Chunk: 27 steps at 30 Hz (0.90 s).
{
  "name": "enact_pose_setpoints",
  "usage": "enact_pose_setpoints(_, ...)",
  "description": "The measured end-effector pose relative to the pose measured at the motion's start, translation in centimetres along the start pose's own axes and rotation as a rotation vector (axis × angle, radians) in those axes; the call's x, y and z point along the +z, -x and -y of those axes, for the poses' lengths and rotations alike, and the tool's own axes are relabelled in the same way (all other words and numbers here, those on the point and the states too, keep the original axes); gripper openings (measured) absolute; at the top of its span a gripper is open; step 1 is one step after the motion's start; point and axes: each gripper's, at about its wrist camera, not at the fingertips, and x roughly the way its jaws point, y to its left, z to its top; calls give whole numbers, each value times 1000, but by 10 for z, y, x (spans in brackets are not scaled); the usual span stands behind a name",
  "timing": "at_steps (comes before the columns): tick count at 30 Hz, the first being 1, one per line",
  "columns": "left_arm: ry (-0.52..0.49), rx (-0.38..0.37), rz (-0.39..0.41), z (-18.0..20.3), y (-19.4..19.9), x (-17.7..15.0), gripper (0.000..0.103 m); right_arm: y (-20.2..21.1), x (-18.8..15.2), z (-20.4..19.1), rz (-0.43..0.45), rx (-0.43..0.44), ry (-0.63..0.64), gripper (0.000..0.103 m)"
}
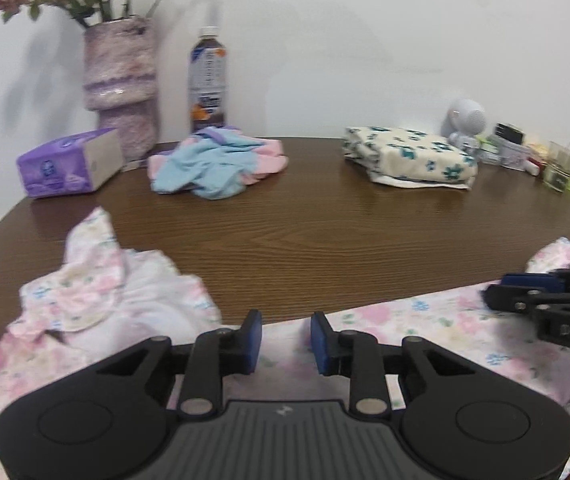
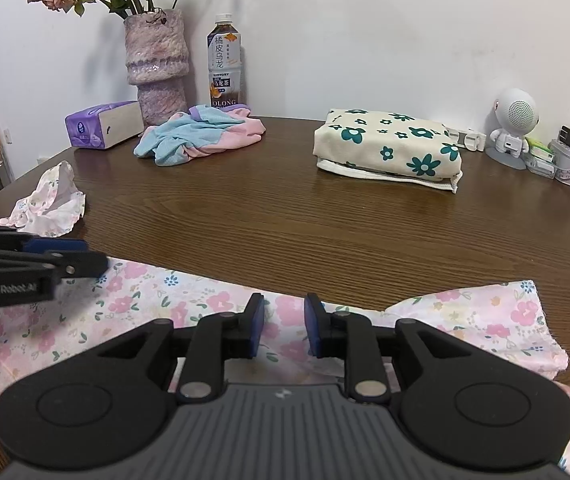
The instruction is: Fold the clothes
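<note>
Fingers [image 1: 253, 340] of the left gripper [image 1: 286, 338] stood narrowly apart over the pink floral garment [image 2: 205, 304], nothing pinched between the blue pads as far as the view showed. The right gripper [image 2: 284, 330] had the same narrow gap above the cloth, pads not pressing on it. Each gripper showed side-on in the other's view, jaw gap not readable there.

The garment lay along the near edge of the table [image 2: 325, 224], long axis running left to right, its far hem roughly parallel to that edge. Left end was bunched and rumpled [image 1: 97, 280] toward the near left part of the table; the right end spread flat, flaring toward the right.

The table was dark wood-grain, rounded. At the far left edge: purple tissue pack [image 2: 103, 124], a vase [image 2: 157, 64] of dried flowers, a tea bottle [image 2: 225, 64], and a crumpled blue-pink garment [image 2: 201, 136]. Far middle-right: a folded cream cloth with green flowers [image 2: 389, 144]. Far right edge: a small white robot-shaped speaker [image 2: 513, 124] and small boxes. White wall behind.
</note>
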Motion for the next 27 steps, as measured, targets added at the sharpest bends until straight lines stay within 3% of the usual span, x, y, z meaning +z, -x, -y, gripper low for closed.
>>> enact_pose_setpoints(5, 78, 32, 5, -17, 5, -1, 25, 0, 0, 0, 0, -3, 1, 24)
enact_pose_setpoints(7, 98, -4, 29, -14, 12, -1, 26, 0, 0, 0, 0, -3, 2, 24)
enact_pose_setpoints(9, 87, -57, 58, -5, 20, 0, 39, 0, 0, 0, 0, -3, 2, 24)
enact_pose_setpoints(11, 43, -94, 64, 12, 24, -1, 45, 0, 0, 0, 0, -4, 3, 24)
enact_pose_setpoints(13, -10, -132, 57, 31, 23, -4, 45, -1, 0, 0, 0, -6, 4, 25)
enact_pose_setpoints(17, -85, -105, 18, 53, 17, -11, 45, 0, 0, 0, 0, -8, 3, 26)
enact_pose_setpoints(27, -4, -39, 3, 23, 15, -10, 44, -1, 0, 1, 1, -2, -3, 27)
